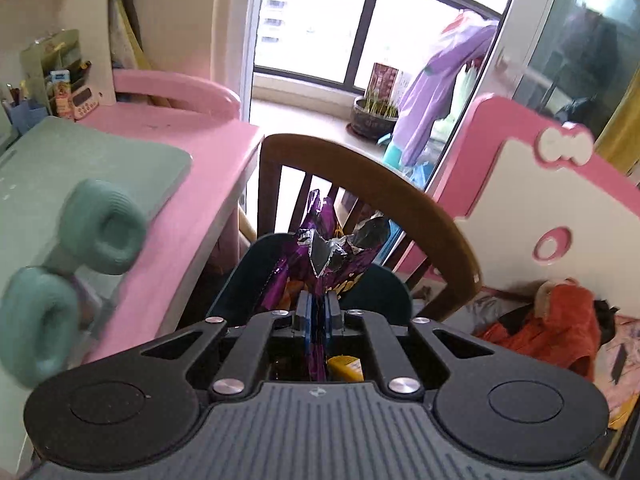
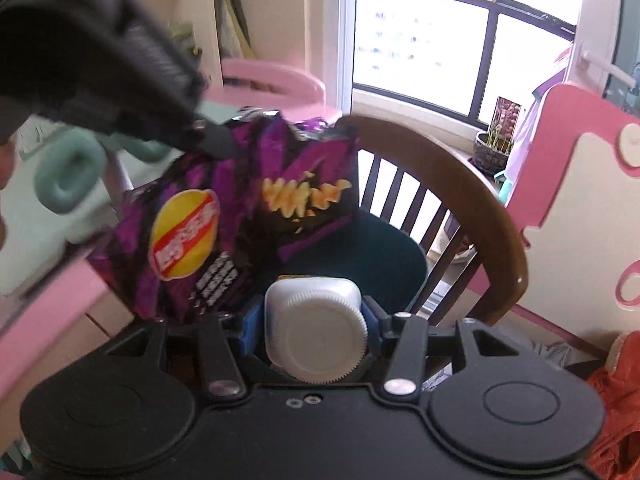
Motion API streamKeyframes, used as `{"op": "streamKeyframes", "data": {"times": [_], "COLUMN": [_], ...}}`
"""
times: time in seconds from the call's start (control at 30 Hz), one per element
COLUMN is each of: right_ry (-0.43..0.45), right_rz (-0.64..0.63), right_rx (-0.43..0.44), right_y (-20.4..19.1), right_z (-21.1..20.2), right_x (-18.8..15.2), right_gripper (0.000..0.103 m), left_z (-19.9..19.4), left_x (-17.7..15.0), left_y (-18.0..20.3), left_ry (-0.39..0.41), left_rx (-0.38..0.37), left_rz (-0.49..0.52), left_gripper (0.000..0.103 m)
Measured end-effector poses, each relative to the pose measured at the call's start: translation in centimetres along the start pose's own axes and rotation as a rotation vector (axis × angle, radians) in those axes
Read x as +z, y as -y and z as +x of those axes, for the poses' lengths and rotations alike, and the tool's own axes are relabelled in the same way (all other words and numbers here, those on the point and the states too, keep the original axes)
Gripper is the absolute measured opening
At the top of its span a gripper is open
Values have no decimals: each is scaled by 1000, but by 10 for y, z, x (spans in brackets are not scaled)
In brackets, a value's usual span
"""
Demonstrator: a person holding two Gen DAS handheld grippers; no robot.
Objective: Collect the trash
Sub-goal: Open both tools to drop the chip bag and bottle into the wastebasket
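Observation:
My left gripper is shut on a crumpled purple snack bag, whose torn silver top sticks up past the blue pads. In the right wrist view the same purple bag hangs from the left gripper at upper left, its yellow logo facing me. My right gripper is shut on a white plastic bottle with a ribbed cap, pinched between the blue pads. Both held items hover above a wooden chair with a dark seat cushion.
A pink desk with a green mat lies to the left; teal dumbbells sit at its edge. A pink and white bed board and orange clothing are on the right. A window and a balcony plant pot lie beyond.

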State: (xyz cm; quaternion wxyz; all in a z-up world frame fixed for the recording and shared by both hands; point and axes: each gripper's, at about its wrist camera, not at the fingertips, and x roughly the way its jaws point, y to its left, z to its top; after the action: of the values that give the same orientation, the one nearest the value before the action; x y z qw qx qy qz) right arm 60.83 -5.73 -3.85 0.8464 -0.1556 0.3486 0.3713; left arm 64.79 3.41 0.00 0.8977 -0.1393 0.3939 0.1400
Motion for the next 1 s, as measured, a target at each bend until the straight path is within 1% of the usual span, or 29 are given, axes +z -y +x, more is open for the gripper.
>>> {"op": "streamKeyframes", "data": {"times": [0.07,0.1,0.2,0.27,0.47,0.57,0.7,0.77,0.83,0.87,0.9,0.93,0.97,1.0], "right_ry": [-17,-26,-56,-72,-102,-96,-86,-80,-72,-72,-75,-72,-69,-65], "right_rz": [-8,-9,5,11,22,17,14,17,27,31,30,32,35,40], "right_rx": [-4,-5,-4,-4,-16,-8,2,11,13,14,11,9,7,9], "right_y": [-1,-1,1,2,5,4,4,5,7,7,8,9,9,9], "right_z": [14,20,36,44,59,59,55,52,49,47,47,44,41,38], "right_x": [-4,-6,-12,-17,-21,-21,-19,-18,-18,-19,-19,-20,-20,-20], "right_gripper": [50,50,51,51,51,51,62,62,64,64,64,64,65,68], "left_z": [18,25,42,53,80,91,100,100,96,95,94,90,85,79], "left_x": [-3,-3,-3,-3,-1,5,12,15,16,16,17,16,16,16], "left_y": [3,5,10,14,20,20,18,15,15,15,14,12,11,10], "left_ry": [-23,-23,-44,-60,-114,-134,-176,-187,-185,-189,-197,-189,-170,-148], "left_rx": [14,26,24,39,68,97,104,87,71,63,54,46,38,32], "left_rz": [21,36,57,79,110,117,77,59,60,63,60,51,44,42], "left_gripper": [5,5,5,5,6,6,7,8,12,22,38,48,67,76]}}
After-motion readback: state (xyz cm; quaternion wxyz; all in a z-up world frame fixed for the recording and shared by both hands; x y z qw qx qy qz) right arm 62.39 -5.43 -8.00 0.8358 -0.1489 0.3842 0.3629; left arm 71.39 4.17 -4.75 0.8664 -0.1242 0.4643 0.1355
